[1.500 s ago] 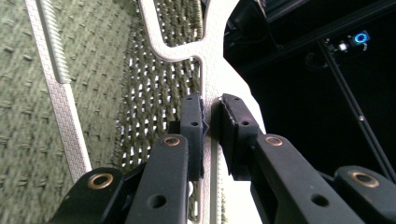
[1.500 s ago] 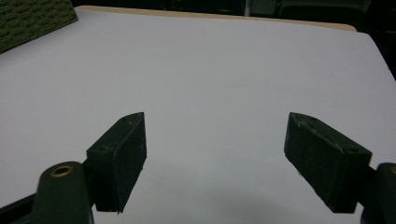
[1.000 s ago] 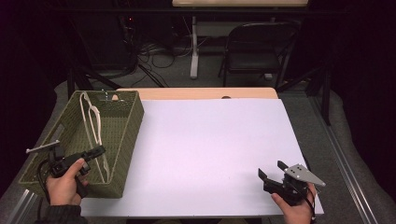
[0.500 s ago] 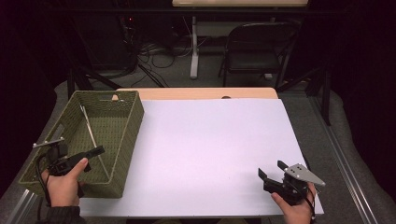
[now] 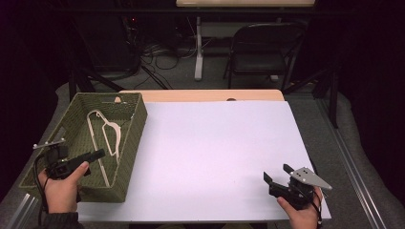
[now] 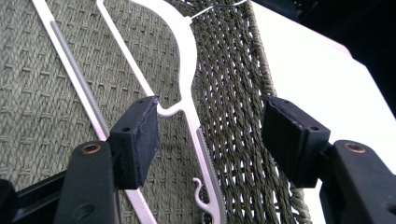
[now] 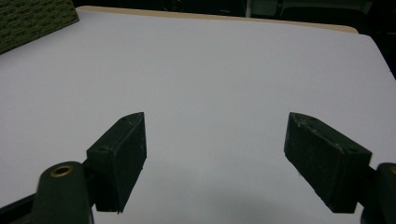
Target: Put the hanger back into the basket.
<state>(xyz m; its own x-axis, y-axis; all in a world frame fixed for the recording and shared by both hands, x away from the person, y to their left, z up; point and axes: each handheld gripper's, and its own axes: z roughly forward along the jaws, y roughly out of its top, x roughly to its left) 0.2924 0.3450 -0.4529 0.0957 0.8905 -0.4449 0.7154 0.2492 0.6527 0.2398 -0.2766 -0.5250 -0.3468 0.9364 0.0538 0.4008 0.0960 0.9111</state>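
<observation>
We take the green woven basket (image 5: 131, 114) as our landmark; it sits at the left end of the white table (image 5: 215, 152). Inside it lies a white clothes hanger (image 5: 107, 133), flat on the basket floor, its hook toward the far wall and its long bar running along the bottom toward the near end.

Our left gripper (image 5: 98, 155) is held over the near part of the basket, above the hanger's lower stretch. Its jaws have just been opening, and in the left gripper view (image 6: 210, 135) they stand well apart. The hanger's shoulder (image 6: 187, 60) runs beneath the gap between them, close by the left pad (image 6: 142, 135), but neither pad presses on it; the hanger rests on the weave, released. The basket's right wall (image 6: 233, 116) passes under the right pad, with the table surface beyond it.

Our right gripper (image 5: 277, 174) is well apart from the basket, near the table's near-right corner, held in the right hand (image 5: 298, 214). In the right gripper view (image 7: 215, 149) its jaws are spread wide with nothing between them, bare white table below, and a corner of the basket (image 7: 32, 18) far off at upper left.
</observation>
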